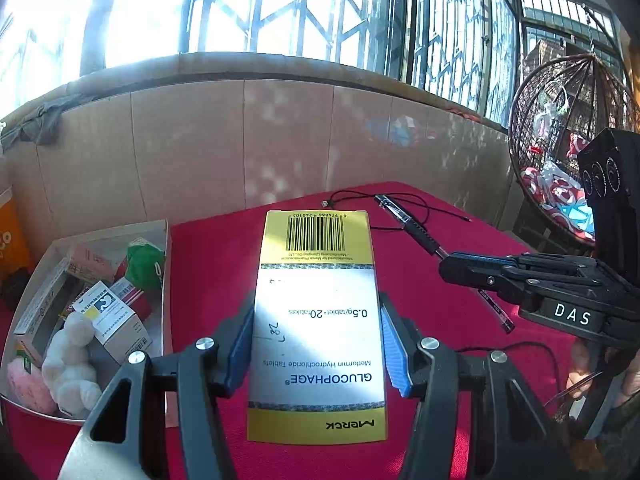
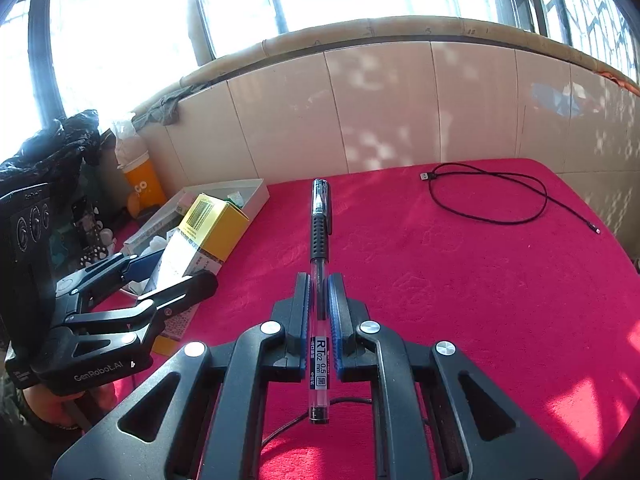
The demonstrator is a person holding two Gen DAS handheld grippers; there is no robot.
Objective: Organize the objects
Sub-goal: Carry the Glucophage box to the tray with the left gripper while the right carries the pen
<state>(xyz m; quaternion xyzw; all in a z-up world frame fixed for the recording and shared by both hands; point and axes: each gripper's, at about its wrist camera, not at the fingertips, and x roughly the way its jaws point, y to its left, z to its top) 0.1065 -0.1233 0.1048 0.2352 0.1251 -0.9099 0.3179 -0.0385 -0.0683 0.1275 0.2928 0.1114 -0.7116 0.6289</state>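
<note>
L tongs (image 1: 318,344) clamped w/ blue pads (image 1: 394,356) pressing both sides of a box, held level & pointing fwd, while R tongs (image 2: 319,312) are closed nearly together on a pen's clear barrel, also aimed fwd, off to L tongs' right.

Yellow-and-white medicine box (image 1: 318,320), clear black-gripped pen (image 2: 320,240), red tablecloth (image 2: 460,280).

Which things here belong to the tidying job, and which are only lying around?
In the job:
- medicine box, held by left gripper
- pen, held by right gripper
- tray of sorted items

Lying about:
- black cable
- orange cup
</note>
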